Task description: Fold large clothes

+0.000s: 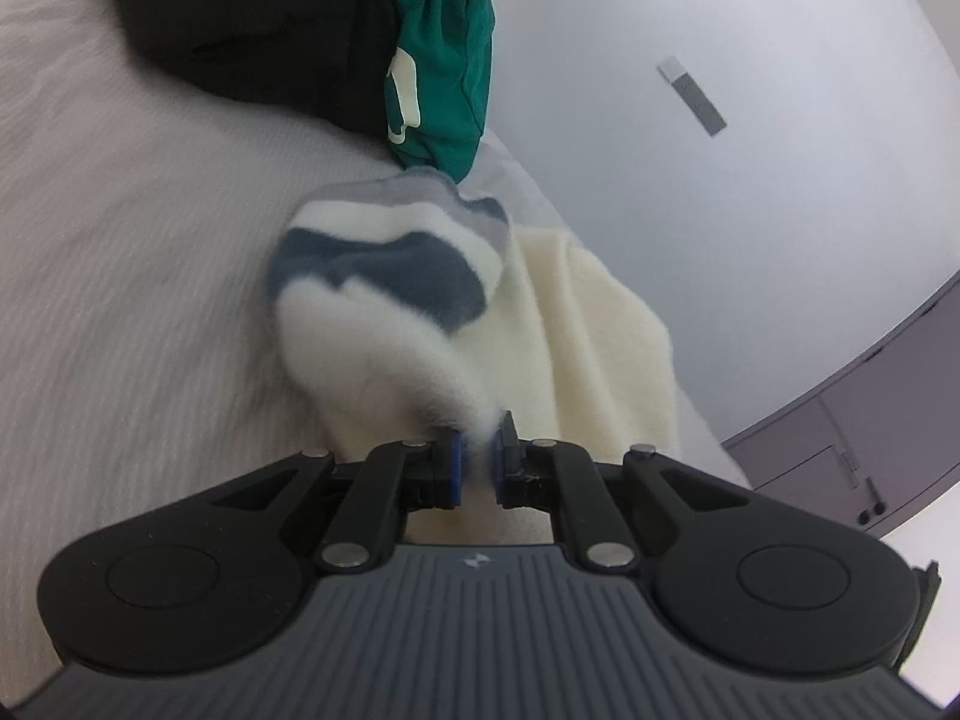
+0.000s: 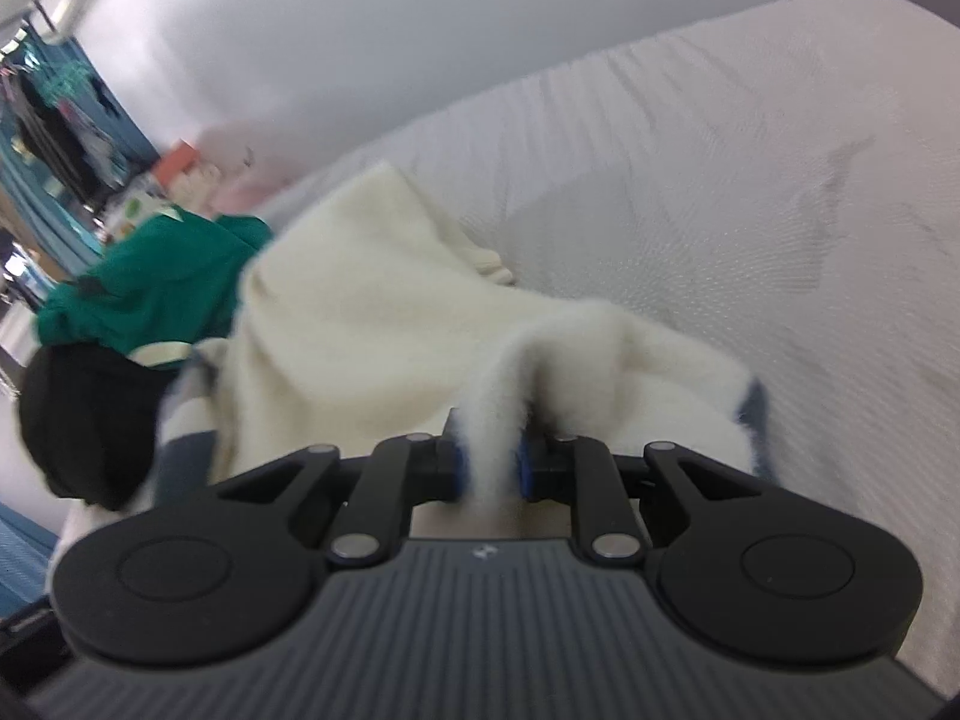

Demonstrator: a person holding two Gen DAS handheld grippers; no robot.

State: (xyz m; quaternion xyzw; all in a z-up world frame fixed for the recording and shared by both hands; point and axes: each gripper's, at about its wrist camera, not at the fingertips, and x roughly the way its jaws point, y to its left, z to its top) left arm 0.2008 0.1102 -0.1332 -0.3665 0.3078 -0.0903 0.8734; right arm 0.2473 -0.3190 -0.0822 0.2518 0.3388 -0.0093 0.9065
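1. Now, my left jaws (image 1: 476, 461) are pinched nearly shut on a tuft of the fluffy cream fleece garment with slate-blue and grey wavy bands (image 1: 384, 276); the blue pads (image 1: 457, 463) press the pile from both sides.
2. My right jaws (image 2: 489, 463) are likewise clamped close on a raised ridge of the same fleece (image 2: 372, 312), the cloth bunched between the pads (image 2: 523, 468).
3. The garment lies on the white textured bed (image 1: 120, 276), near the edge that runs along the pale wall (image 1: 720, 120); the cloth reaches away from the jaws in both views.
4. The relation that matters: the fleece spans between my two grips, and from my right jaws the banded end (image 2: 186, 420) lies far to the left. Its long axis appears to run from one grip to the other, so I judge the coming move needs both hands drawing apart evenly to tauten it.
5. Beyond it, towards the far end of the bed, a green garment with pale lettering (image 1: 450, 60) and a black garment (image 1: 252, 18) lie heaped, close enough for a wide sweep to snag.
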